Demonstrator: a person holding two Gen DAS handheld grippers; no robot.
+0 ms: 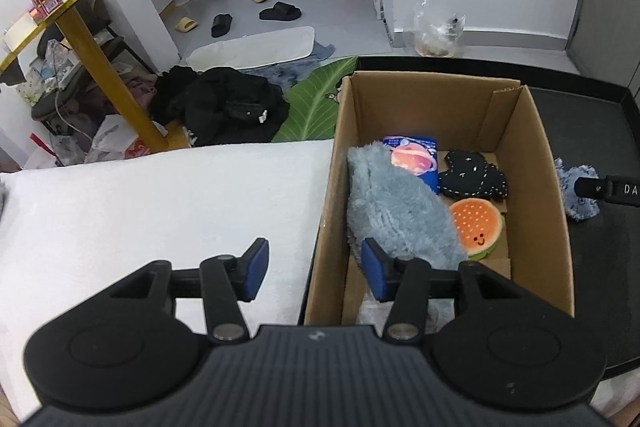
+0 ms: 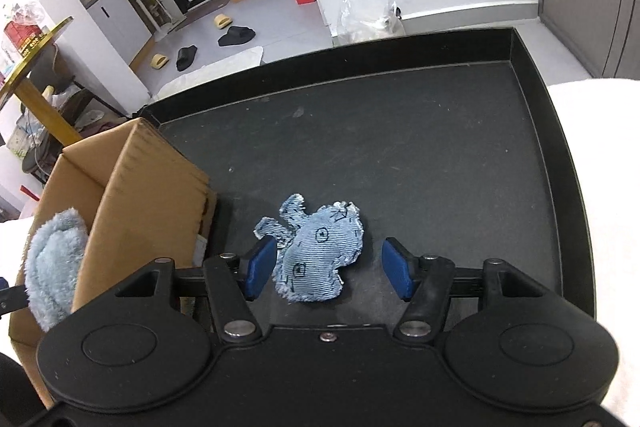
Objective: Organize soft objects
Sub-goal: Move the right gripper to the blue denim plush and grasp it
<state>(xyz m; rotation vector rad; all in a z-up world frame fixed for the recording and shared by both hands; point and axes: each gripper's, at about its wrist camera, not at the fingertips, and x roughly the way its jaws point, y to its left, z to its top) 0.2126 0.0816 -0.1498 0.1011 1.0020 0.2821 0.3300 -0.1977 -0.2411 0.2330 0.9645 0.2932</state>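
A cardboard box (image 1: 536, 163) stands on the black tray (image 1: 600, 131). In it lie a fluffy blue-grey plush (image 1: 396, 203), a black stitched toy (image 1: 472, 177), an orange burger-like plush (image 1: 478, 225) and a blue pouch with a planet picture (image 1: 416, 155). My left gripper (image 1: 314, 269) is open and empty, straddling the box's left wall. In the right wrist view a blue denim toy (image 2: 316, 255) lies on the tray (image 2: 400, 131). My right gripper (image 2: 326, 269) is open with its jaws on either side of the denim toy. The denim toy also shows in the left wrist view (image 1: 576, 191).
A white towel (image 1: 160, 203) covers the surface left of the box. The box (image 2: 132, 187) stands left of the denim toy. On the floor behind are black clothes (image 1: 224, 107), a green leaf mat (image 1: 316, 99), slippers (image 1: 280, 13) and a gold-legged table (image 1: 100, 67).
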